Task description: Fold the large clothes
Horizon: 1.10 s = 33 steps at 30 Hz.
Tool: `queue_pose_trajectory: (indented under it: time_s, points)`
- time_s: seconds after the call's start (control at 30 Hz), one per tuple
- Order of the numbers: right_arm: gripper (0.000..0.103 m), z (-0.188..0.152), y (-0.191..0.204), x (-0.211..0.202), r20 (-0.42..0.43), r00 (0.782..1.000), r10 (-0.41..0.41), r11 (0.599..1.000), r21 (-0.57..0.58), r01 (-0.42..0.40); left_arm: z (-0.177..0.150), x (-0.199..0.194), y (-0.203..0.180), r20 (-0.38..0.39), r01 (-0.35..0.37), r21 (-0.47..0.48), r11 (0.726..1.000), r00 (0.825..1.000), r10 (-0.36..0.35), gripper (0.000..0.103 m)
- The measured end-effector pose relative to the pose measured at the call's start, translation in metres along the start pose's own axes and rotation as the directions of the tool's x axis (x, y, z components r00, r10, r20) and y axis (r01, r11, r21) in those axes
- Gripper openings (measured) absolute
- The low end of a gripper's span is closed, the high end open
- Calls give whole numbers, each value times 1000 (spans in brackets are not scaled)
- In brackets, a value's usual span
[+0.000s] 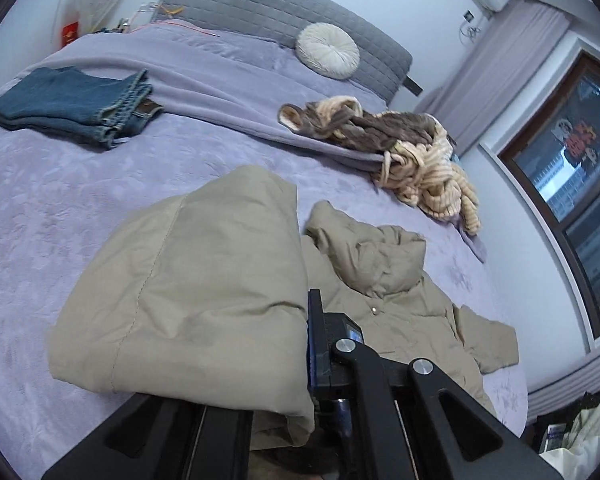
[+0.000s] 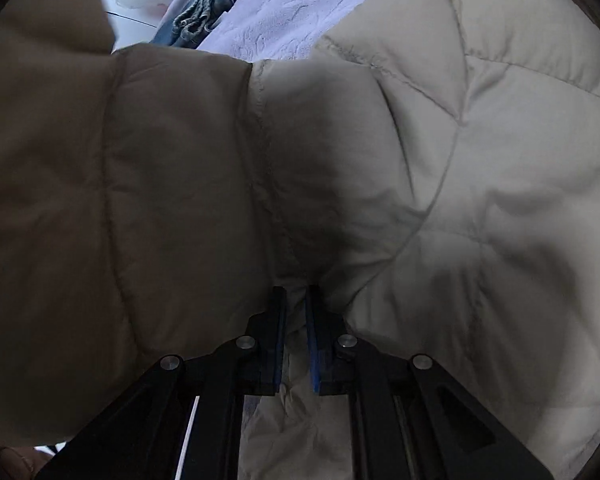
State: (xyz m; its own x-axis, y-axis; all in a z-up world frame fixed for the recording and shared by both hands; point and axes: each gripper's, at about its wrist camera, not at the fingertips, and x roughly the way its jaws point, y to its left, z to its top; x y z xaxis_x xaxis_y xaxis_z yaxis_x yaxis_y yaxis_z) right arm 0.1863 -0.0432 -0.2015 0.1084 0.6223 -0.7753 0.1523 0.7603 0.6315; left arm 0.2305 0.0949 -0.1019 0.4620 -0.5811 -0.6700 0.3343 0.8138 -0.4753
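Both claws grasping a beige puffer jacket over a lilac bed.

The right claw [image 2: 296, 300] is clenched on a pinch of the jacket [image 2: 440, 184], quilted fabric bulging around both fingers. The left claw [image 1: 300, 320] grips a lifted fold of the jacket [image 1: 204, 280], one finger hidden beneath it; the rest lies on the bed [image 1: 60, 208]. Beyond sit folded jeans [image 1: 72, 106] and a knitted throw [image 1: 400, 152].
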Motion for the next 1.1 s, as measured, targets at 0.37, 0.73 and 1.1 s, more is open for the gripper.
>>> queue_pose_trajectory:
  time_s: [0.37,0.73,1.1]
  points:
    - [12,-53,-149,-181,185,898,-398,908,221,356,-93,178,-123,-254,-157,428,890,924,285,7]
    - [79,-53,-133,-209,232,867,-440,898,143,417,-109,112,-116,-167,-216,393,894,939,300,103]
    - [91,-22,2,-100,342,737,-583,696,-257,670,-88,56,77,-257,-463,-72,883,864,432,85]
